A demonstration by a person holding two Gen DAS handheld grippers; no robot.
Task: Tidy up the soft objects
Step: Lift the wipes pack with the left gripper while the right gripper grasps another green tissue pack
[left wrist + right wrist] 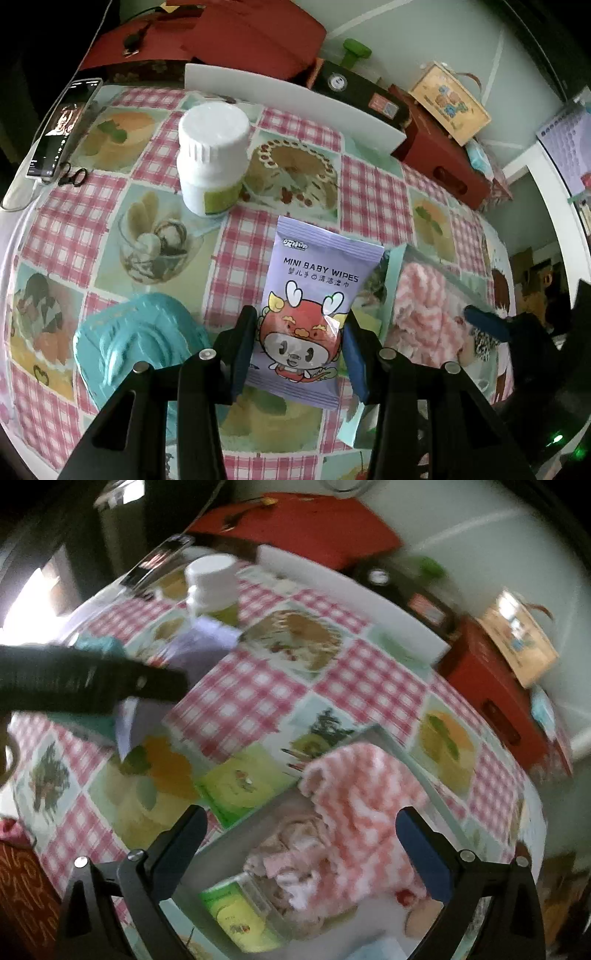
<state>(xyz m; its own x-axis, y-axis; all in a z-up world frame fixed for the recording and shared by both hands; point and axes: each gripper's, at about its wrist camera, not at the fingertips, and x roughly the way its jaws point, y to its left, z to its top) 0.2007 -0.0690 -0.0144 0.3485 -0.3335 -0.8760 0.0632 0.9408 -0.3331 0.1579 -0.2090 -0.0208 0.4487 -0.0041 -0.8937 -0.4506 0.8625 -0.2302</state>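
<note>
Left wrist view: the left gripper (299,350) clamps the lower half of a lilac pack of mini baby wipes (312,299), one pad on each long side, so that the printed face stays toward the camera and the soft pack hangs flat without folding. The pack is raised clear of the checked tablecloth (236,236). A white pill bottle (212,158) stands beyond it, a crumpled teal pouch (136,343) lies to the left, and a clear container (397,273) holding a pink-and-white fluffy cloth (424,314) sits just to the right (probably the collecting place for soft things).

Right wrist view: the right gripper (301,849) hovers above that same container (373,731), its jaws spread wide with nothing between them; the cloth (354,805) lies below, draped over other soft items. The picture is blurred. The likely step in hand is carrying the wipes toward the container.
</note>
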